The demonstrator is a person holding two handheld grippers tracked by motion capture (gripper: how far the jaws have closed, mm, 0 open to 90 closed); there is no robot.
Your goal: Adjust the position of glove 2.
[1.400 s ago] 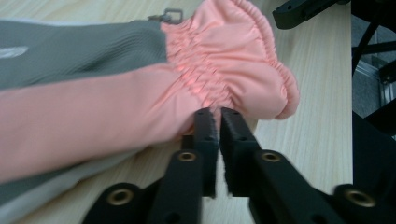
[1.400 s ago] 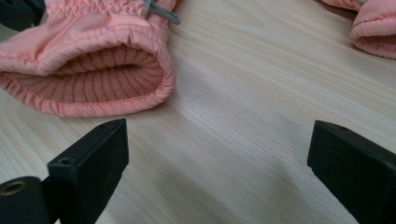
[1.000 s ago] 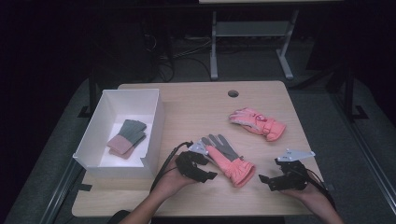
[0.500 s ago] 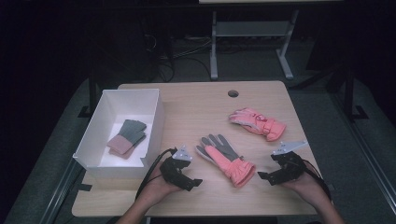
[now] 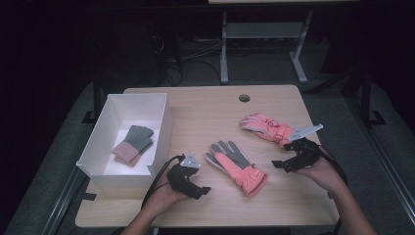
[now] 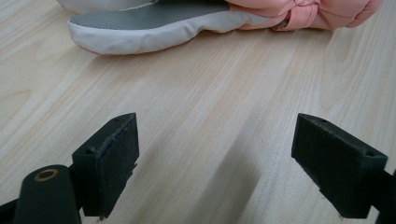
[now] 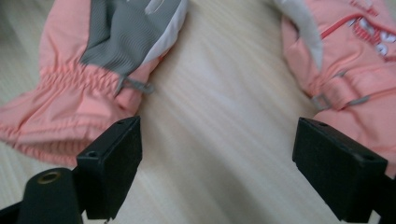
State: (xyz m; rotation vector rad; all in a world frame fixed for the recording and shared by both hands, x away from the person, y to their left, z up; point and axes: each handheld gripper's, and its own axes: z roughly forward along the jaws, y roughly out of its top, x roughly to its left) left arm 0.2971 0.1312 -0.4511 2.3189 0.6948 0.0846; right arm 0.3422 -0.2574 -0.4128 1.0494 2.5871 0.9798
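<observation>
Two pink gloves on the table, both my claws empty.

The far glove (image 7: pixel 355 60) carries red lettering, too cut off and blurred to read. My left claw (image 5: pixel 195 182) rests low on the table (image 5: pixel 205 107) just left of the near glove (image 5: pixel 237 164), palm-side up, jaws spread wide over bare wood. My right claw (image 5: pixel 286 164) hovers between the two gloves, jaws apart and just easing inward, gripping nothing. The box (image 5: pixel 161 132) stands left.
</observation>
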